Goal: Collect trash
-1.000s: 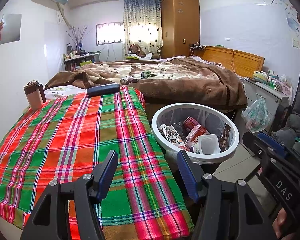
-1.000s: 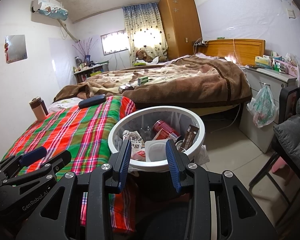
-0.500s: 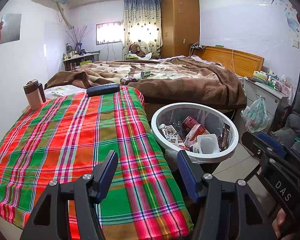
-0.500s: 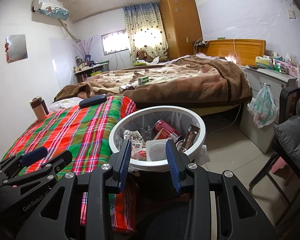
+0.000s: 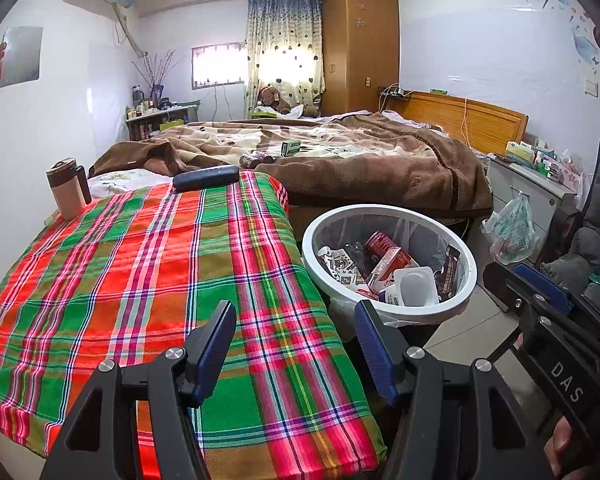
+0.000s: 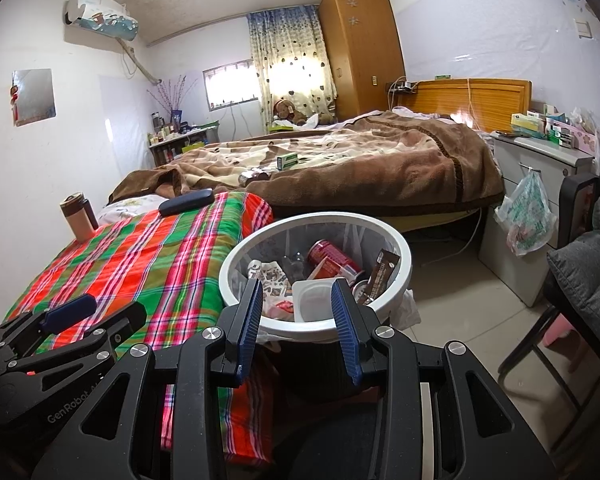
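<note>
Plaid cloth (image 5: 148, 280) lies beside the trash bin (image 5: 392, 312); left claw (image 5: 294, 338) and right claw (image 6: 294, 306) both released, empty.

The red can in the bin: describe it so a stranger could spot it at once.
Find the plaid-covered surface; the white bin stands at its right edge. The red can lies tilted toward the bin's back. It is the only round metal thing among a carton, a clear tub and wrappers.

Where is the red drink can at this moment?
In both wrist views the red can lies inside the white bin beside the plaid-covered table, towards the back of the pile, just behind the clear plastic tub.
</note>
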A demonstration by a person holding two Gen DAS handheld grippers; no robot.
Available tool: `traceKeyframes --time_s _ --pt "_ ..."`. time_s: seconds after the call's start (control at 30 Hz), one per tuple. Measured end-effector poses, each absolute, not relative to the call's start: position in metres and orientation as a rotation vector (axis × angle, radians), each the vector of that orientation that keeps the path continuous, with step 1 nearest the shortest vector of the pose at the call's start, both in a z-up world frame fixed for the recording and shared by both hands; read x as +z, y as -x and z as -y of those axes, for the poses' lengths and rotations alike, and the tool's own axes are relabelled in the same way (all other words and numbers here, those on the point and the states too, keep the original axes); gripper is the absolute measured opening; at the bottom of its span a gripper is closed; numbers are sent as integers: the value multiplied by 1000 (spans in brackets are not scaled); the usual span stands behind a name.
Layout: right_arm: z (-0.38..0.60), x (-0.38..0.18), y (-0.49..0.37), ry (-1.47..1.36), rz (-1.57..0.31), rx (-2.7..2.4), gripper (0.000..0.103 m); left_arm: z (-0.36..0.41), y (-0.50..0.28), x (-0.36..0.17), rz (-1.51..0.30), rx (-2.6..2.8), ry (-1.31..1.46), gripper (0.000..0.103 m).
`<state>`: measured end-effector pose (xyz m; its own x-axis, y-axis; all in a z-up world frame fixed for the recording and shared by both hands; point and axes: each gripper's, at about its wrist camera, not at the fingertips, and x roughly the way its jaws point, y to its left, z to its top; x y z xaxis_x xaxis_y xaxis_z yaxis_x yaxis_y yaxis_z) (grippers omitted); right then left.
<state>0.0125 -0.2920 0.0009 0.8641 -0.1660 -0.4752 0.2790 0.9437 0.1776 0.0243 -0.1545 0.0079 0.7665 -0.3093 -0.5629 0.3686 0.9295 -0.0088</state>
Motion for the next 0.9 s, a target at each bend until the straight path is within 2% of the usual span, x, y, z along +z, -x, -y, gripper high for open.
traceKeyframes --time_s 0.9 --pt "291 2 -12 -243 -473 -237 37 155 -20 6 -597 -369 -98 61"
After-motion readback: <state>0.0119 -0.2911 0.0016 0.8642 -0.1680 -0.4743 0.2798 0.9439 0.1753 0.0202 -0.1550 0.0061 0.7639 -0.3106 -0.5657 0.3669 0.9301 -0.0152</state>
